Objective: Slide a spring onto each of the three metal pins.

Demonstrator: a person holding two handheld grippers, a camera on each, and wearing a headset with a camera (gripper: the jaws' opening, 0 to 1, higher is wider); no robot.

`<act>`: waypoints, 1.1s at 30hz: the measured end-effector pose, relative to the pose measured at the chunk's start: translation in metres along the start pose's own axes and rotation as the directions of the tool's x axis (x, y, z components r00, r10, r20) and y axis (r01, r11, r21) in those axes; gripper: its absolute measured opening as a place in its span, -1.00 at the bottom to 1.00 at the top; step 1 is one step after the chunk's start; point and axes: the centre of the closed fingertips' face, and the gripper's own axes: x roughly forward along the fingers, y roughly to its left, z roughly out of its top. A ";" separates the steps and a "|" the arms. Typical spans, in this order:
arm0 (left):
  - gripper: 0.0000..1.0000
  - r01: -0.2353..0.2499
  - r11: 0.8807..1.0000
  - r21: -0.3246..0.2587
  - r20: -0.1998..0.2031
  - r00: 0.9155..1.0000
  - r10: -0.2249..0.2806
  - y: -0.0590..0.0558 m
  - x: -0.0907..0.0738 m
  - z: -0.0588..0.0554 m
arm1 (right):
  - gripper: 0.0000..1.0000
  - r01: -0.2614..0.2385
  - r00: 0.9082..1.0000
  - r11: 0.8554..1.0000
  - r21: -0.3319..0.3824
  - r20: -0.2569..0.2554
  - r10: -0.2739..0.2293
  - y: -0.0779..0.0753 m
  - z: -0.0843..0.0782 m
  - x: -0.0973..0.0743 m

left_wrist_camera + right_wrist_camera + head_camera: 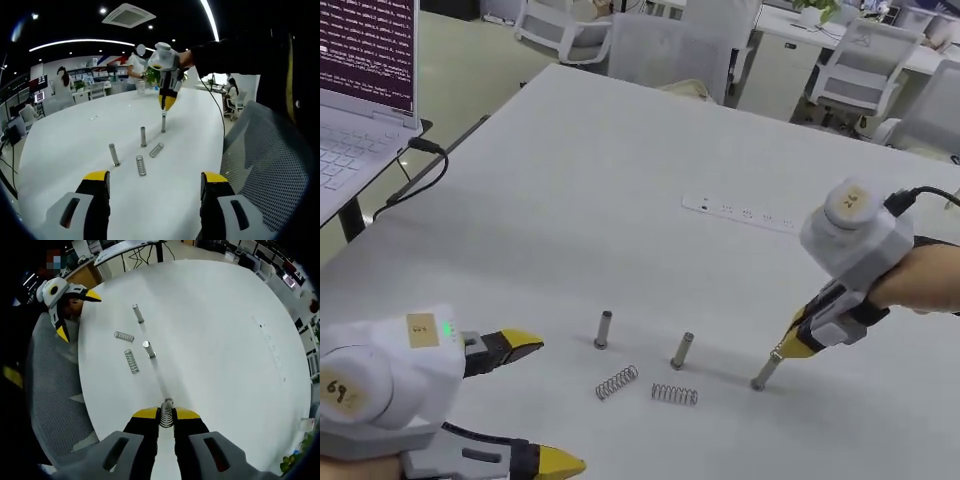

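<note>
Your right gripper (pixel 790 348) is clamped on the held spring (pixel 166 416), its yellow-tipped jaws closed against the coil on both sides. The spring's far end meets the top of the end pin (pixel 763 373), which stands to the right of the middle pin (pixel 683 350); you cannot tell whether the coil has gone over the pin's tip.

The middle pin stands upright on the white table (pixel 620 180). The outer pin (pixel 604 329) stands to its left, also upright and bare. One loose spring (pixel 675 394) lies flat just in front of the middle pin, and the other loose spring (pixel 617 382) lies to its front left, apart from the first.

Your left gripper (pixel 155 181) sits well to the left of the middle pin, near the table's edge, jaws wide apart and holding nothing.

Beyond the middle pin, a white power strip (pixel 740 213) lies on the table.
</note>
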 end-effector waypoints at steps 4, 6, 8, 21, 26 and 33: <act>0.39 0.002 1.000 0.000 0.000 1.000 -0.002 0.000 0.001 0.000 | -0.84 0.000 1.000 1.000 0.002 -0.008 0.000 -0.001 -0.002 0.001; 0.39 0.003 1.000 0.000 0.001 1.000 -0.003 0.000 0.001 0.000 | -0.84 -0.001 1.000 1.000 0.004 -0.003 0.001 0.000 -0.002 0.002; 0.38 0.004 1.000 0.002 -0.003 1.000 -0.004 0.000 0.001 0.000 | -0.84 -0.001 1.000 1.000 0.006 -0.004 0.001 -0.001 -0.002 0.003; 0.36 0.003 1.000 0.004 -0.005 1.000 -0.003 0.000 0.000 0.000 | -0.84 -0.004 1.000 1.000 0.016 -0.013 0.005 -0.002 -0.005 0.015; 0.35 0.004 1.000 0.005 -0.006 1.000 -0.004 0.000 0.000 0.000 | -0.84 0.002 1.000 1.000 0.018 -0.022 -0.002 -0.003 -0.006 0.023; 0.34 0.004 1.000 0.006 -0.007 1.000 -0.004 0.001 0.000 0.000 | -0.84 0.004 1.000 1.000 0.017 -0.028 -0.003 -0.006 -0.007 0.034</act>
